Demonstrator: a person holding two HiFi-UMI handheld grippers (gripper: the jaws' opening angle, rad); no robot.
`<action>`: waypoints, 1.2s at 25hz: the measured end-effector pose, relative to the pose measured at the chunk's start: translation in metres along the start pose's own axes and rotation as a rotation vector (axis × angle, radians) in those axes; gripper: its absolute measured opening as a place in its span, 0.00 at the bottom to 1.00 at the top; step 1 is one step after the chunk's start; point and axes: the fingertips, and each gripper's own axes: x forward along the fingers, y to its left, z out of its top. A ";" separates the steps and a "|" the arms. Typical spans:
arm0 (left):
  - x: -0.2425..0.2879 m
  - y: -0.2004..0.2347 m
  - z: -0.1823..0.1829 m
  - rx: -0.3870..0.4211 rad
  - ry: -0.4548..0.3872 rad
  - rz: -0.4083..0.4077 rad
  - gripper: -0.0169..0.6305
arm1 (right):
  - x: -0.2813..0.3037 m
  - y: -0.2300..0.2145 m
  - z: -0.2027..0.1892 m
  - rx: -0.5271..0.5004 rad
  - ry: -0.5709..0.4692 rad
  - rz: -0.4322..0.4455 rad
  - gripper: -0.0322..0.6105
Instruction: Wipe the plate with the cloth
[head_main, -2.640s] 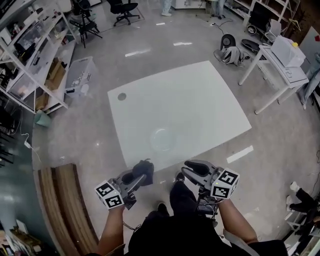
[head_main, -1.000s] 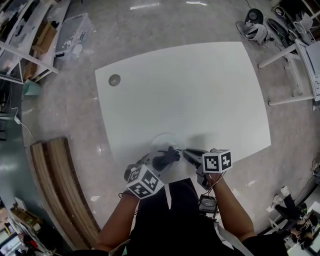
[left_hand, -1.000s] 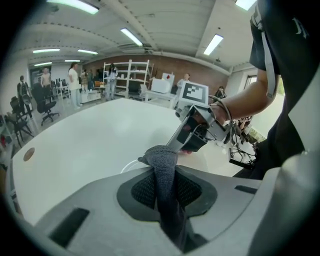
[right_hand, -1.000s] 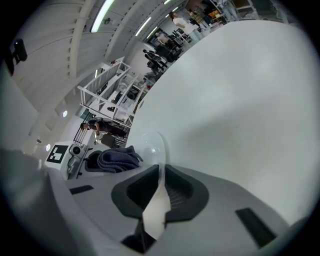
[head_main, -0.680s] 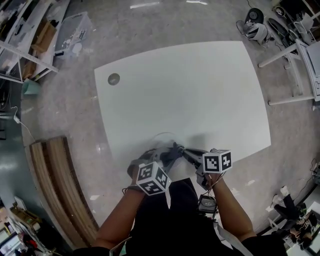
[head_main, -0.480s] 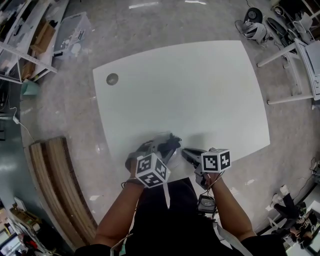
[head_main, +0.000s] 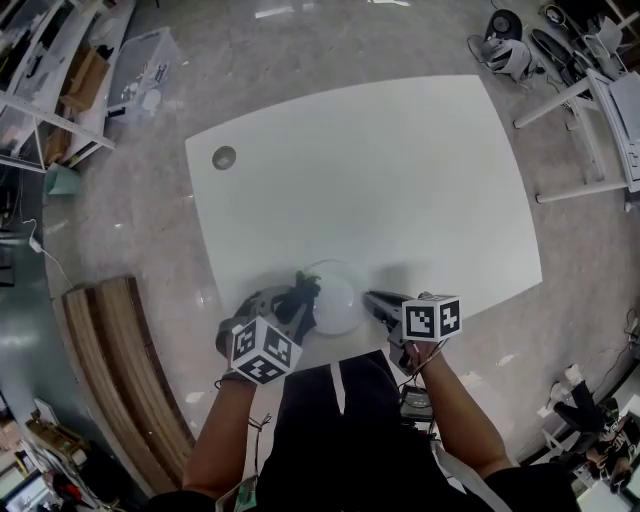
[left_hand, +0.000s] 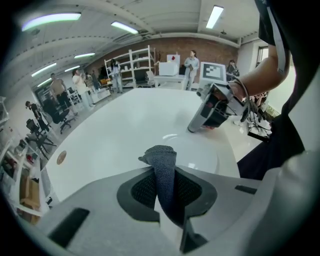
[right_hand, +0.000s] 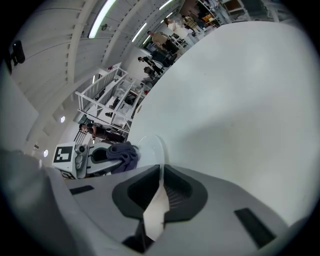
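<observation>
A clear round plate (head_main: 337, 300) lies near the front edge of the white table (head_main: 400, 170). My right gripper (head_main: 372, 298) is shut on the plate's right rim; in the right gripper view the rim (right_hand: 151, 145) runs between the jaws of the right gripper (right_hand: 161, 174). My left gripper (head_main: 297, 302) is shut on a dark grey cloth (head_main: 303, 287) at the plate's left edge. In the left gripper view the cloth (left_hand: 162, 159) sticks up from the left gripper (left_hand: 167, 176), with the plate (left_hand: 200, 152) and the right gripper (left_hand: 196, 126) beyond it.
A round grey grommet (head_main: 224, 157) sits in the table's far left corner. A wooden bench (head_main: 110, 370) stands on the floor to the left, shelves (head_main: 45, 90) beyond it. A white desk (head_main: 610, 110) is at the right. People stand far off (left_hand: 191, 67).
My left gripper has swept the cloth leftward across the plate to its left edge, uncovering the plate. The right gripper has held still on the rim.
</observation>
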 end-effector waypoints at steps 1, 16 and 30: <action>-0.003 -0.010 -0.004 -0.005 0.007 -0.014 0.11 | 0.000 0.000 0.001 0.004 -0.003 -0.002 0.09; 0.046 -0.070 0.052 0.131 -0.014 -0.201 0.11 | 0.002 -0.002 0.004 0.009 -0.023 -0.005 0.09; 0.031 0.028 0.028 -0.016 0.015 -0.088 0.11 | 0.000 -0.004 0.005 0.015 -0.037 -0.004 0.09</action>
